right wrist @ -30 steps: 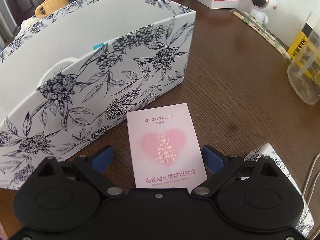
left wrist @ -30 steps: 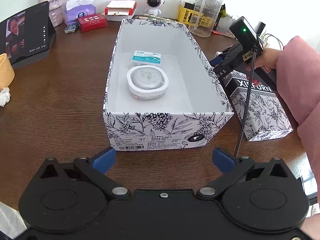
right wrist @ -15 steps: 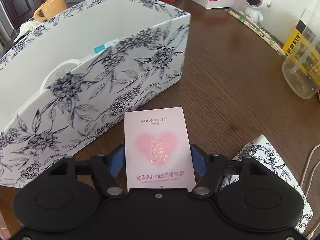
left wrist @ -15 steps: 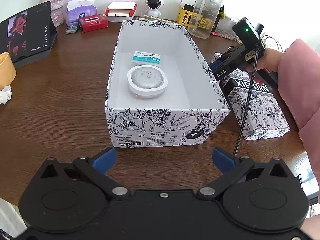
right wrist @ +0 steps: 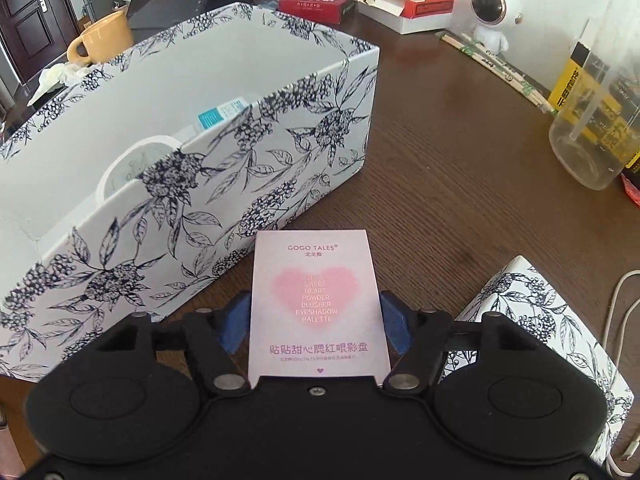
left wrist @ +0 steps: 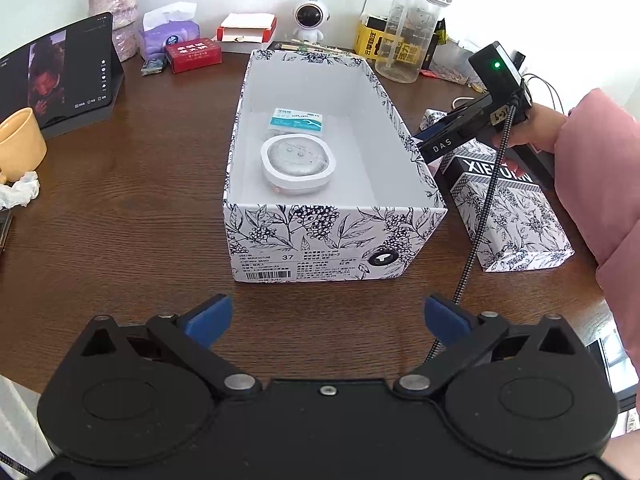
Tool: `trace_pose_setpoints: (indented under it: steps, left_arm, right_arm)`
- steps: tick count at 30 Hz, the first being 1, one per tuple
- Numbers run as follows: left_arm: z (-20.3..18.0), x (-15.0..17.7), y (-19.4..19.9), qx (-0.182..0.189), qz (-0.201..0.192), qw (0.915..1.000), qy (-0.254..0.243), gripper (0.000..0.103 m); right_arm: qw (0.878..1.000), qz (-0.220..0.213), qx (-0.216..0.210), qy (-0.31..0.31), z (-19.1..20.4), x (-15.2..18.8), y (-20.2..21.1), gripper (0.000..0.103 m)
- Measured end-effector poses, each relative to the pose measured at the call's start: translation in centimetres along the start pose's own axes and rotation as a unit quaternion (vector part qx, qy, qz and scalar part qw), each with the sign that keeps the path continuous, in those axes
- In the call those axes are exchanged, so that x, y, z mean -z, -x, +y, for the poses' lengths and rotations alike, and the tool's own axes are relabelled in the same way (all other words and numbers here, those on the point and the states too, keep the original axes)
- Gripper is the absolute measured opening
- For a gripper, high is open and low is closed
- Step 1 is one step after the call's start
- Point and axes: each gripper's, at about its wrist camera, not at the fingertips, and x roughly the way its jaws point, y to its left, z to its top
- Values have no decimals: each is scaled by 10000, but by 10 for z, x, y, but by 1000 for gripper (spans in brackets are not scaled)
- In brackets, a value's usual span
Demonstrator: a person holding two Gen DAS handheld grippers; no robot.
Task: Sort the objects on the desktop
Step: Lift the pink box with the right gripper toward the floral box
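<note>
the right gripper (right wrist: 316, 320) has its blue fingers (right wrist: 234, 322) pressed against both long edges of a pink makeup box (right wrist: 318, 306), holding it flat just beside the outer wall of the flowered box (right wrist: 208, 184), which stands open on the brown tabletop (right wrist: 448, 168). whether the makeup box rests on the tabletop or hangs a little above it cannot be told. inside the flowered box (left wrist: 332, 236) lie a round white case (left wrist: 298, 164) and, touching it on the far side, a small blue-and-white packet (left wrist: 296, 119). the box lid (left wrist: 516, 216) sits upside-up to the right of the box. the left gripper (left wrist: 326, 316) hovers near the short labelled end of the box, its fingers (left wrist: 208, 316) spread wide with nothing between them.
</note>
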Motion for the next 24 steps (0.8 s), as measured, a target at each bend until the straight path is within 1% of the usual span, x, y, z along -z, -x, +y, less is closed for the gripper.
trace_pose_setpoints:
  steps: [9, 17, 24]
  left_arm:
    - [1, 6, 9, 5, -45, 10000, 34, 103]
    - [4, 11, 16, 8, -85, 9999, 69, 103]
    - [4, 12, 17, 49, -91, 9999, 61, 103]
  right_arm:
    - [9998, -122, 132, 35, 8, -4, 18, 70]
    - [9994, 0, 258, 249, 24, -6, 22, 70]
    - [9986, -50, 389, 367, 31, -11, 36, 70]
